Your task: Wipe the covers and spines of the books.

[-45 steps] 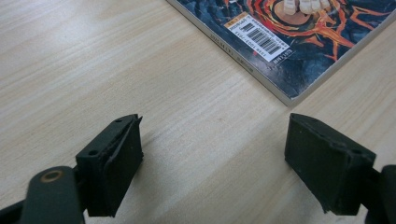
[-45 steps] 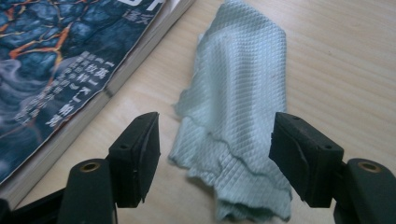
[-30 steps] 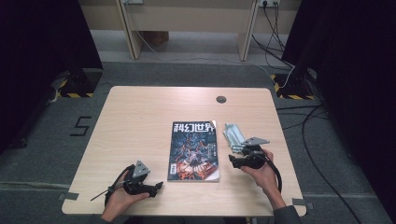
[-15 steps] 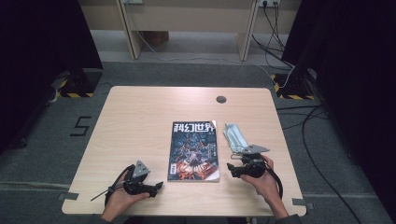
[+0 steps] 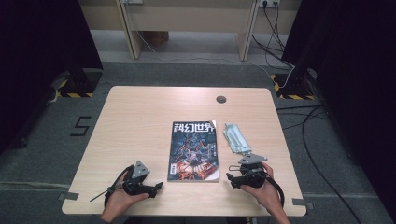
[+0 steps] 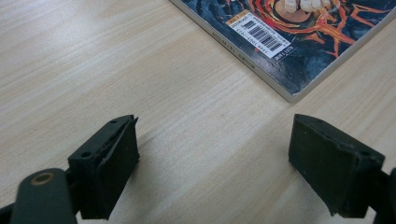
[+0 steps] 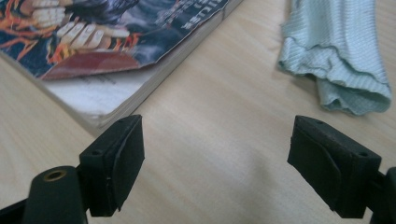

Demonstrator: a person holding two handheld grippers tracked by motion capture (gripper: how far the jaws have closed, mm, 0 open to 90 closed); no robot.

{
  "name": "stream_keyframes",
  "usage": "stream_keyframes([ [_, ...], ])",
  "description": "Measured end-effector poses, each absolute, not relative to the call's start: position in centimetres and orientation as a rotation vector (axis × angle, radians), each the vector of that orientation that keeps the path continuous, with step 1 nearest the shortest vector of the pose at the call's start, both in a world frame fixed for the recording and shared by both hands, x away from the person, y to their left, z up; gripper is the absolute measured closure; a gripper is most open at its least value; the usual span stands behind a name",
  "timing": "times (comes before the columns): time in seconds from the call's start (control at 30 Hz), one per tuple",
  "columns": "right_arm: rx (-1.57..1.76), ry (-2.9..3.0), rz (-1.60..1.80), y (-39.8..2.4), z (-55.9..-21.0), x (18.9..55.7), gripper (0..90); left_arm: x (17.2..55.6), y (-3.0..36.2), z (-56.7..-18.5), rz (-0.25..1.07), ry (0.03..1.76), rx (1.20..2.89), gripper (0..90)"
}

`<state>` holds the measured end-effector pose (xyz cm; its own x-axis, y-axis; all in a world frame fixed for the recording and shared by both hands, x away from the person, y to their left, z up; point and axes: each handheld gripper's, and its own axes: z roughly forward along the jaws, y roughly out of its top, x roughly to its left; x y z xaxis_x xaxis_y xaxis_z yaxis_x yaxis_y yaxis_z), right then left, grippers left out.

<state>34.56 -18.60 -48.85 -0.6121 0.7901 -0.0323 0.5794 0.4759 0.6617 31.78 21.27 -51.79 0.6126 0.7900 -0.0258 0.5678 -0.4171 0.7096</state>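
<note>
Lying folded on the surface (image 5: pixel 140 116) at one o'clock from the empty, wide-open right tool (image 5: pixel 232 178), the pale-green cloth (image 5: pixel 236 138) runs twelve-to-six beside the magazine (image 5: pixel 194 150); the left tool (image 5: pixel 156 187), also open, sits farther off.

Magazine (image 6: pixel 299 42) and cloth (image 7: pixel 336 51) run past the frame edges in the gripper views

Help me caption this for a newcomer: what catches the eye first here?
A dark, colourful magazine lies in the middle of the pale wooden table. Just to its right is a crumpled pale green cloth. At the near edge the left gripper and right gripper rest open, one on each side of the magazine.
</note>
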Motion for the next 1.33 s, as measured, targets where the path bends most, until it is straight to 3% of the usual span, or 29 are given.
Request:
stream_keyframes([
  [1.33, 1.158, 2.492, 0.809, -18.8, -50.3, 32.3, 15.0, 31.8, 21.2, -51.8, 0.412, 1.065, 2.136, 14.2],
])
